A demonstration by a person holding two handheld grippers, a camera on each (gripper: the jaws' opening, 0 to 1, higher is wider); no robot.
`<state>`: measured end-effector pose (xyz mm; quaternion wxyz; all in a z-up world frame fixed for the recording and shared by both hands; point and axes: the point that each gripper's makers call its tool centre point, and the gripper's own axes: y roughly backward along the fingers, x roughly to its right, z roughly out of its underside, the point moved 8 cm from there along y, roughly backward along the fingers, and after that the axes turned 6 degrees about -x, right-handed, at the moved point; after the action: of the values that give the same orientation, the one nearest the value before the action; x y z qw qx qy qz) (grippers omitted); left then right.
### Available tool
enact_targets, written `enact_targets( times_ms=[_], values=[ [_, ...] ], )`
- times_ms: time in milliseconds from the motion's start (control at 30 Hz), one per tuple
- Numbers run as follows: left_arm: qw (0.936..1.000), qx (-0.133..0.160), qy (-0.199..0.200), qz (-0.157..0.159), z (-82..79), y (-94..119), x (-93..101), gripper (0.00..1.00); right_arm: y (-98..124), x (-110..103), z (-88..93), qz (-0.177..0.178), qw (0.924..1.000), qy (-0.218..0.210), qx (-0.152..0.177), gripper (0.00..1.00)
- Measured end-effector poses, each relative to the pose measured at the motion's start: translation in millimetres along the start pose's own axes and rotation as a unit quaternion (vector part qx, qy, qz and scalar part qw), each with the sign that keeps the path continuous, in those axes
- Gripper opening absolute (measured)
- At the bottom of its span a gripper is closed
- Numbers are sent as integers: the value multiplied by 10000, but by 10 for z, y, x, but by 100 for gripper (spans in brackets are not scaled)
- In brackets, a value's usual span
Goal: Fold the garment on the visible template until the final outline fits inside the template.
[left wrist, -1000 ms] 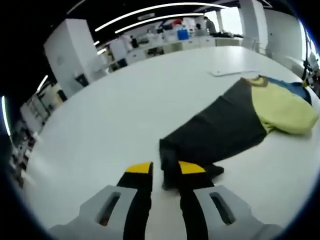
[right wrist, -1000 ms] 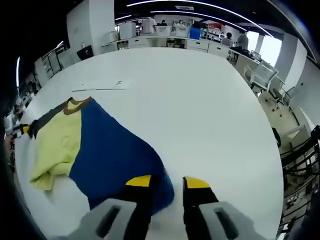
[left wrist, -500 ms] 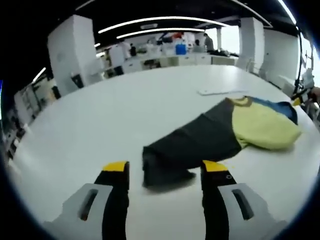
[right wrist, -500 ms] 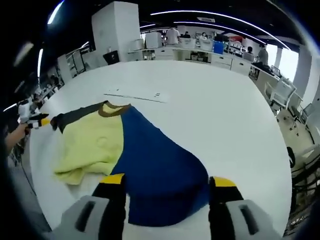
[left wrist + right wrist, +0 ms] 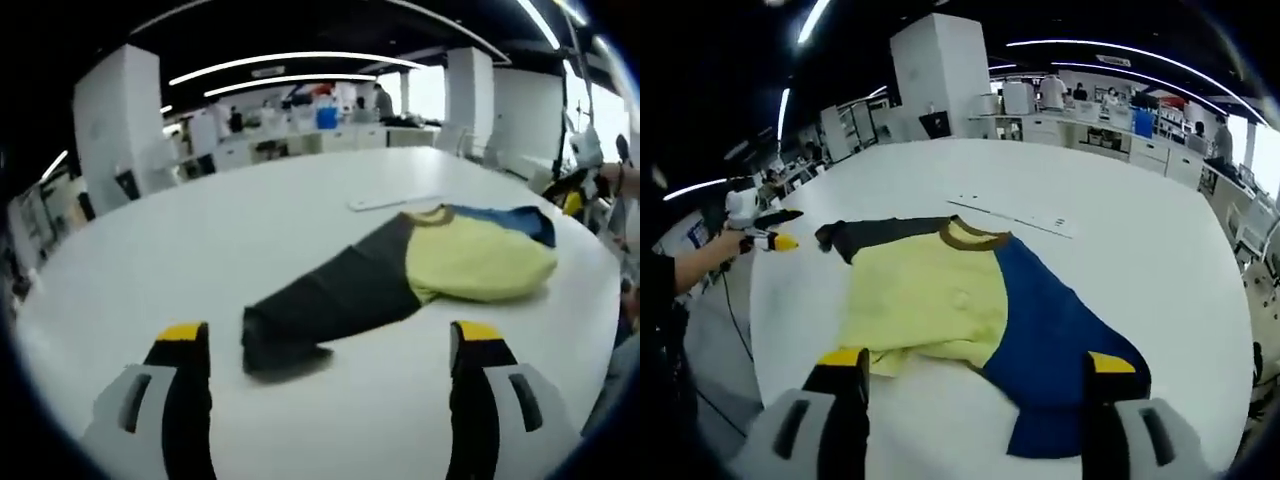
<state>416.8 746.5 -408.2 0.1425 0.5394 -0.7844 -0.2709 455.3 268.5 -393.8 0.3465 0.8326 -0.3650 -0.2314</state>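
Observation:
A shirt lies spread on the white table [image 5: 200, 250]. It has a yellow body [image 5: 478, 265], a dark grey sleeve [image 5: 330, 295], a blue sleeve [image 5: 512, 219] and a brown collar [image 5: 968, 236]. My left gripper [image 5: 330, 338] is open wide, a short way back from the grey sleeve's end. My right gripper [image 5: 977, 362] is open too, over the blue sleeve [image 5: 1060, 340] and the yellow hem [image 5: 925, 310]. The grey sleeve [image 5: 880, 234] reaches towards the left gripper [image 5: 765, 238], held in a hand. A thin flat white sheet [image 5: 1015, 215] lies beyond the collar.
The round table's edge [image 5: 765, 340] runs close to the shirt on the left of the right gripper view. Behind it stand a white pillar [image 5: 940, 70], desks with several people [image 5: 320, 115] and chairs [image 5: 1265, 290]. The other gripper [image 5: 575, 190] shows at the right of the left gripper view.
Both grippers have opened and let go of the sleeve ends, then drawn back from the shirt. The shirt now lies flat on the table, further from both cameras.

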Motion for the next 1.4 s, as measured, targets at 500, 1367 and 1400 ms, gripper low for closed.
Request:
enact_targets(
  times_ms=[500,1367,1400],
  values=[
    [9966,222,-304,737,-71,232,602,99,-115,-736,-113,-593,9888,1328,320,89],
    [9903,80,-708,1191,118,396,1055,99,-783,-979,160,-611,9586,2751,-409,58],
    [9898,50,-738,1218,164,380,1023,99,-803,-979,176,-611,9585,2757,-400,57]
  ],
)
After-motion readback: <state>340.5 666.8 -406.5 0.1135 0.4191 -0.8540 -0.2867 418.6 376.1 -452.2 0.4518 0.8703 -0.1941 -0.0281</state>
